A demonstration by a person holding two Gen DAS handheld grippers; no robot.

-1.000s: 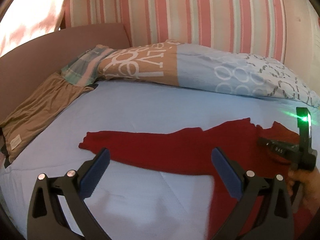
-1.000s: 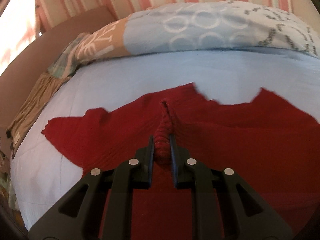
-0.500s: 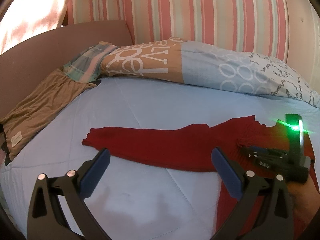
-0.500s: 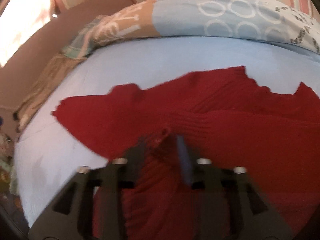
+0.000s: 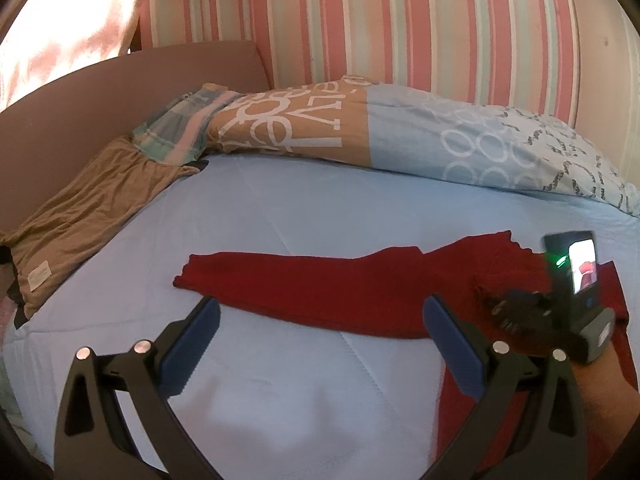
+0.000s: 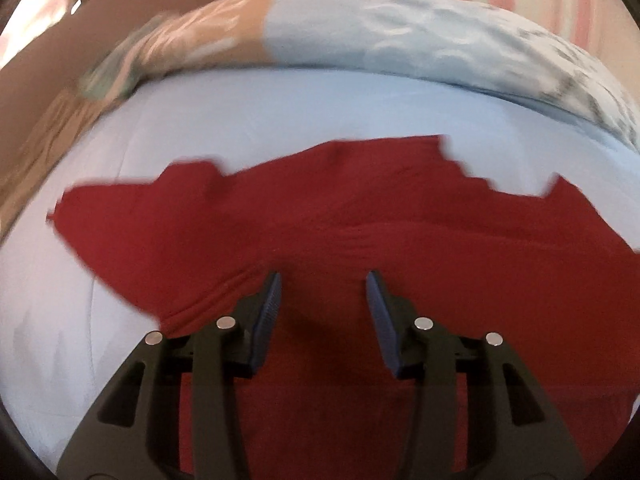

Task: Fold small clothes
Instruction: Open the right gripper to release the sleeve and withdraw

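Note:
A dark red knit sweater [image 5: 320, 288] lies flat on the light blue bed cover [image 5: 280, 216], one sleeve stretched out to the left. My left gripper [image 5: 320, 316] is open and empty, just in front of that sleeve, above the cover. My right gripper [image 6: 324, 284] is open and empty over the sweater's body [image 6: 320, 220], where a fold of red cloth lies across. The right gripper also shows in the left wrist view [image 5: 532, 304], at the right on the sweater. The right wrist view is blurred.
A patterned pillow [image 5: 380, 136] lies along the back below a pink striped wall [image 5: 400, 32]. A brown garment [image 5: 88, 208] and a checked cloth [image 5: 176, 128] lie at the left by the brown headboard [image 5: 80, 84].
My right gripper was shut on a pinch of the red sweater and pulled it toward me; now it has opened and let go. The left gripper stayed open and rose slightly.

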